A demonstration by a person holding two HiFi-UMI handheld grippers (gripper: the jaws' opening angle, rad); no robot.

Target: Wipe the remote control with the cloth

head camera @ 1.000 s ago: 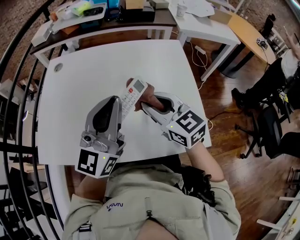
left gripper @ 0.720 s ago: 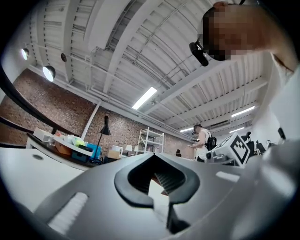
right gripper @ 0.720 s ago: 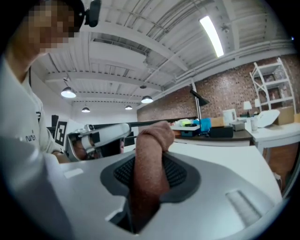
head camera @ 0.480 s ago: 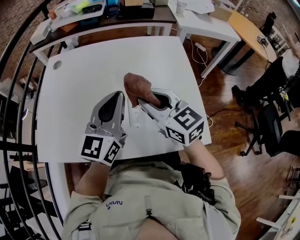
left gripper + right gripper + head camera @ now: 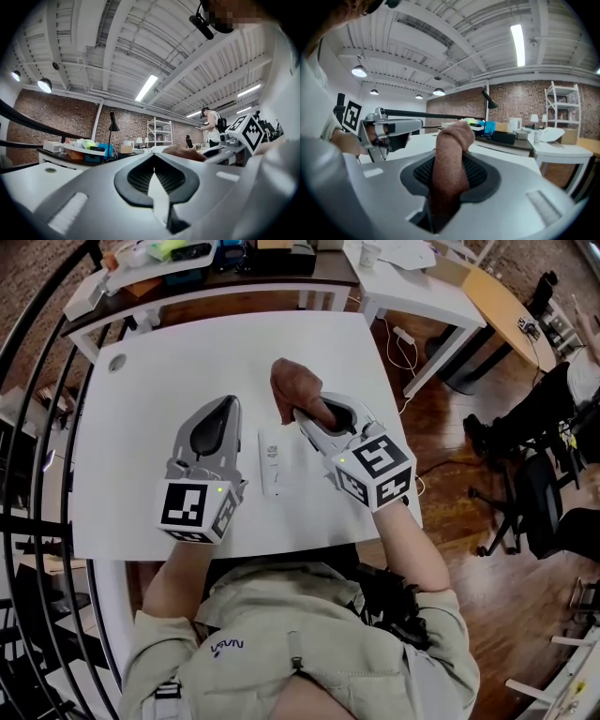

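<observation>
Remote (image 5: 271,461) lay flat on table (image 5: 141,427), between grippers. Left gripper (image 5: 225,405) clenched, empty. Right gripper (image 5: 309,415) clamped cloth (image 5: 292,384), far of remote, not touching. Likely between wipes; next: cloth down onto remote.

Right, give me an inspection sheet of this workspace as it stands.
Surface: white table, with a round hole near its far left corner.
Job's things: remote lies flat on the table between the two tools; brown cloth is beyond its far end.
Clutter: nothing seen on the white table; the side table behind is loaded with items.
Grippers: left tongs shut, empty; right tongs shut on the cloth.
Cables: white cord with plug on the floor at right.
Surroundings: wooden floor, office chairs, brick wall.
</observation>
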